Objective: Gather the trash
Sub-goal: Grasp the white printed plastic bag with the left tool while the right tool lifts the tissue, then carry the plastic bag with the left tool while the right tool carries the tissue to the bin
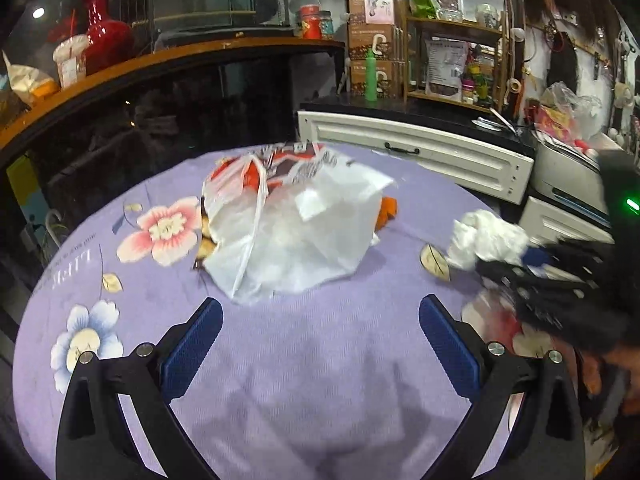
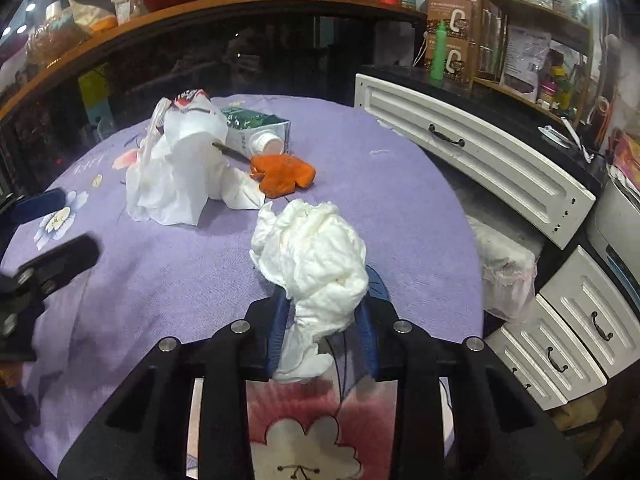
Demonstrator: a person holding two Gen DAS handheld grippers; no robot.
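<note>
The right tool is clamped on a crumpled white tissue wad; the blue pads press on the wad's lower part, and its bulk projects forward beyond the fingertips, above the table. In the left wrist view the same wad appears at the right side, held at the end of the blurred right tool.

The left tool has its fingers spread wide apart with nothing between them. It points across the purple floral tablecloth toward a white plastic bag, which lies on the table ahead of the fingertips and apart from them. Red-and-white printed packaging shows at the far top of the bag.

In the right wrist view the bag stands left of centre. Just behind it lies a green-and-white carton on its side, with a white cap at its near end. An orange crumpled piece lies on the table just right of the bag; whether it touches the bag cannot be determined. The left tool is visible at the left edge.

White drawer units stand beyond the right edge of the table
</note>
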